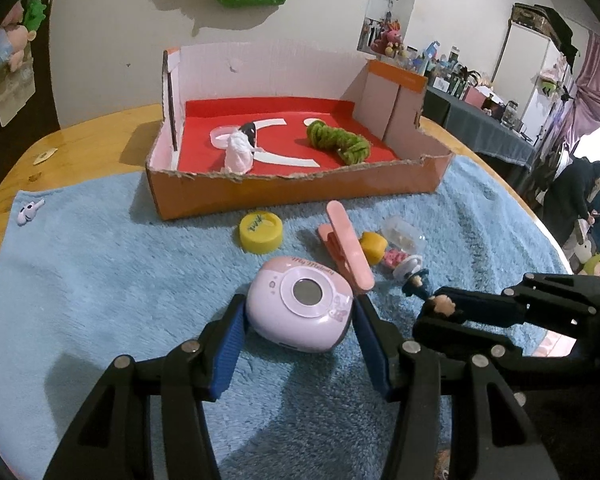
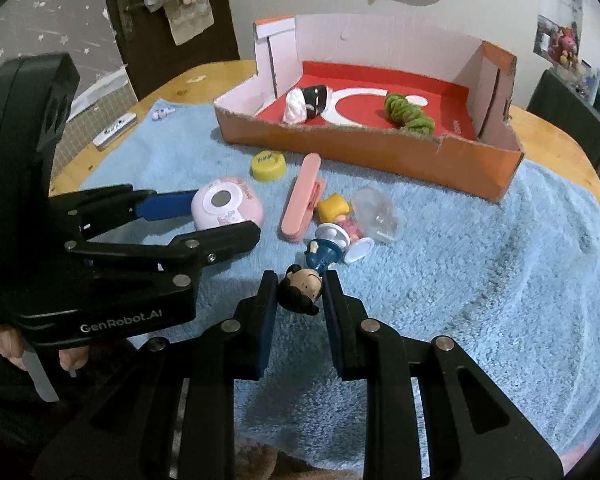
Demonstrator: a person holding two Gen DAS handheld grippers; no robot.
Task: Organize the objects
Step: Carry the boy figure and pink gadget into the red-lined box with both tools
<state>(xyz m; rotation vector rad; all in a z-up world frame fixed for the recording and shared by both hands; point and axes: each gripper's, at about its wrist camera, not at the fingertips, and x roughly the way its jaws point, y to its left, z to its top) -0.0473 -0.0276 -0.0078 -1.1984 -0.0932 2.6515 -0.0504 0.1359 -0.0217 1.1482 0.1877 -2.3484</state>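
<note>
At the bottom centre of the right wrist view, the right hand-held gripper [image 2: 299, 292] is clenched on the head of a small figurine [image 2: 306, 282] with dark hair and a blue suit, which lies on the blue fleece towel [image 2: 480, 280]. The figurine looks like hard, light plastic; the round head is smooth and could twist between the pads, so the narrower body may give a steadier hold.

In the left wrist view, lower centre, the left hand-held gripper [image 1: 298, 320] brackets a pink toy camera [image 1: 300, 308] marked My Melody. Its blue pads sit against the camera's two sides, though whether they press firmly is hard to tell. The camera is a rigid, rounded, glossy shell, probably light; the curved sides invite slipping, so a hold across its widest flat flanks suits it.

Just beyond lie a pink clip [image 1: 346, 250], a yellow cap [image 1: 260, 232], a yellow-haired doll [image 2: 340, 212] and a clear plastic capsule [image 2: 376, 212], close together mid-frame.

Farthest, in the upper middle, the orange cardboard box [image 1: 300, 192] rests on the wooden surface [image 1: 80, 132], already holding a green pipe-cleaner coil [image 1: 336, 142] and a white-and-black figure [image 1: 240, 148].
</note>
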